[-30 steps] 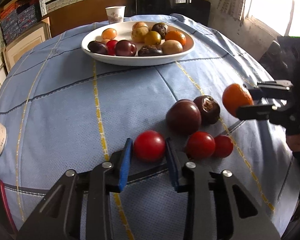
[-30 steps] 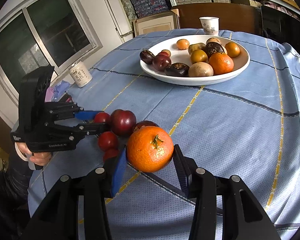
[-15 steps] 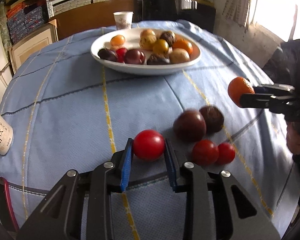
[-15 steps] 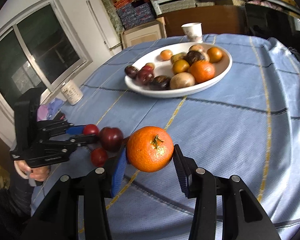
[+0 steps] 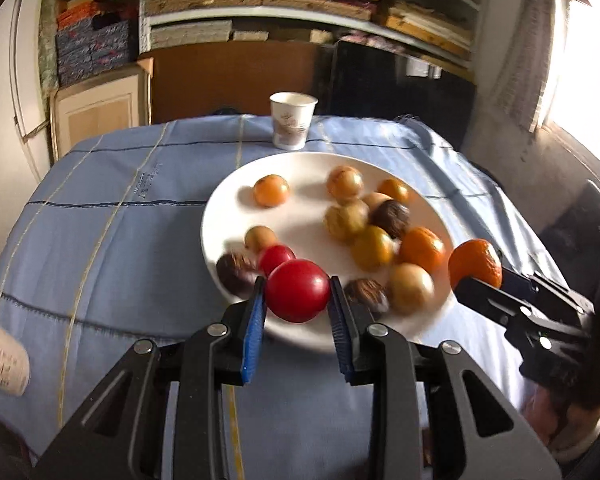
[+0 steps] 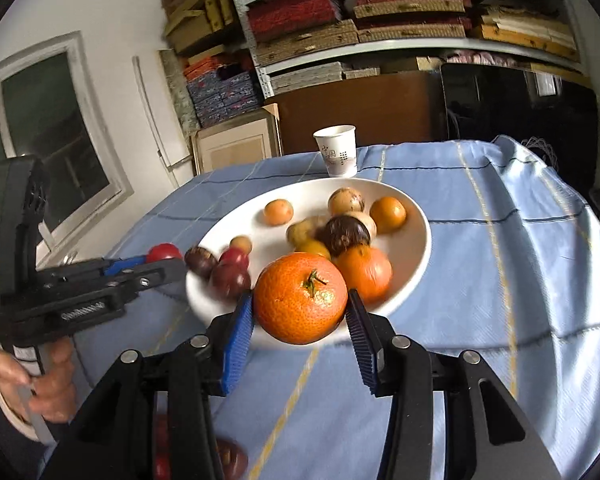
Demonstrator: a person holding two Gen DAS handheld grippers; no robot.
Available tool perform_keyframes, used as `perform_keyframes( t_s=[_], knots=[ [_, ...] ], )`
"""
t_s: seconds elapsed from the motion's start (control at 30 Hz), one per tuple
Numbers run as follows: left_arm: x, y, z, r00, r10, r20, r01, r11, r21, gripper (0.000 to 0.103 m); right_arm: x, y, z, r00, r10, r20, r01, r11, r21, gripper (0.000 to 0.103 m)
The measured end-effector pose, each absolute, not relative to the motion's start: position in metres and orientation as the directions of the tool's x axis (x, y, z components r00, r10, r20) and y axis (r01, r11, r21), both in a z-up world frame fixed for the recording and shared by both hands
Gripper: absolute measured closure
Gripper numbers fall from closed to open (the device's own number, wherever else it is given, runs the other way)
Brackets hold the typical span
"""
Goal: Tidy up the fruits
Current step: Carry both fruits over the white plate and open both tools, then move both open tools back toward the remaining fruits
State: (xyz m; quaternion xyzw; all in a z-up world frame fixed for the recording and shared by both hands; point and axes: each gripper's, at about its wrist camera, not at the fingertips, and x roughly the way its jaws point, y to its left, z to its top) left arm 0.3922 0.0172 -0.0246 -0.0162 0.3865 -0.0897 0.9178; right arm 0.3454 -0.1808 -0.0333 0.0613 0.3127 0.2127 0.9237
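In the left wrist view, the left gripper (image 5: 298, 304) pinches a red tomato (image 5: 298, 296) between its blue fingers (image 5: 253, 332), held above the near rim of the white plate (image 5: 228, 208). The plate sits on the blue-clothed bench (image 5: 112, 248) and carries a mix of orange, yellow-brown, dark and red fruits; a paper cup (image 5: 293, 126) stands just beyond its far edge. At the right, the right gripper (image 5: 482, 278) holds a tangerine (image 5: 475, 262) beside the plate's right rim. In the right wrist view, the right gripper (image 6: 300, 314) pinches the tangerine (image 6: 300, 298) on both sides, just short of the near rim of the plate (image 6: 416, 240). At the left, the left gripper (image 6: 156, 262) carries the tomato (image 6: 164, 252), close to the plate's left rim, with a person's hand (image 6: 40, 376) on its handle. At the bottom edge some loose fruit (image 6: 228, 458), dark and red, lies on the bench. The step in hand appears to be the carry of both fruits to the plate. The next move calls for each fruit to be brought over an open patch of the plate, lowered close to the surface, and released gently so that neither rolls off nor strikes its neighbours.
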Motion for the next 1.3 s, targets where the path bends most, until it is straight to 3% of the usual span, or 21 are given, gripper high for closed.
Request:
perform_keyframes(
  t_s=[0.37, 0.43, 0.47, 0.5, 0.7, 0.8, 0.93, 1.0, 1.07, 1.17, 1.3],
  knots=[
    [0.449, 0.026, -0.034, 0.677, -0.154, -0.72, 0.09, 0.988, -0.127, 0.073, 0.396, -0.171, -0.044, 0.698, 0.459, -0.55, -0.348, 0.888, 0.3, 0.056],
    [0.449, 0.025, -0.032, 0.686, -0.127, -0.717, 0.077, 0.992, -0.101, 0.068, 0.397, -0.174, -0.042, 0.702, 0.466, -0.539, -0.344, 0.884, 0.316, 0.053],
    [0.447, 0.025, -0.031, 0.692, -0.116, -0.713, 0.072, 0.993, -0.092, 0.058, 0.397, -0.175, -0.041, 0.705, 0.471, -0.531, -0.345, 0.881, 0.323, 0.053],
    [0.445, 0.024, -0.028, 0.701, -0.101, -0.706, 0.064, 0.995, -0.078, 0.056, 0.394, -0.177, -0.038, 0.705, 0.482, -0.519, -0.351, 0.874, 0.335, 0.052],
    [0.425, 0.024, -0.009, 0.722, -0.103, -0.684, 0.069, 0.995, -0.077, 0.052, 0.377, -0.186, -0.022, 0.724, 0.485, -0.491, -0.354, 0.872, 0.338, 0.051],
    [0.41, 0.025, -0.004, 0.734, -0.066, -0.676, 0.046, 0.998, -0.047, 0.03, 0.364, -0.188, -0.017, 0.725, 0.486, -0.488, -0.364, 0.872, 0.328, 0.051],
    [0.387, 0.032, -0.005, 0.731, -0.06, -0.68, 0.037, 0.998, -0.049, 0.027, 0.339, -0.193, -0.02, 0.709, 0.489, -0.507, -0.373, 0.871, 0.32, 0.051],
    [0.369, 0.039, -0.013, 0.726, -0.04, -0.687, 0.018, 0.999, -0.039, 0.014, 0.328, -0.195, -0.024, 0.696, 0.49, -0.524, -0.373, 0.871, 0.32, 0.051],
    [0.352, 0.047, -0.023, 0.731, 0.011, -0.682, -0.028, 1.0, -0.014, 0.008, 0.315, -0.199, -0.031, 0.681, 0.497, -0.538, -0.371, 0.867, 0.331, 0.051],
    [0.332, 0.058, -0.042, 0.704, 0.084, -0.705, -0.091, 0.995, 0.028, 0.008, 0.301, -0.2, -0.048, 0.64, 0.492, -0.59, -0.342, 0.87, 0.356, 0.045],
    [0.312, 0.066, -0.059, 0.645, 0.06, -0.762, -0.085, 0.996, 0.007, 0.007, 0.291, -0.196, -0.061, 0.558, 0.529, -0.64, -0.342, 0.849, 0.404, 0.043]
  ],
)
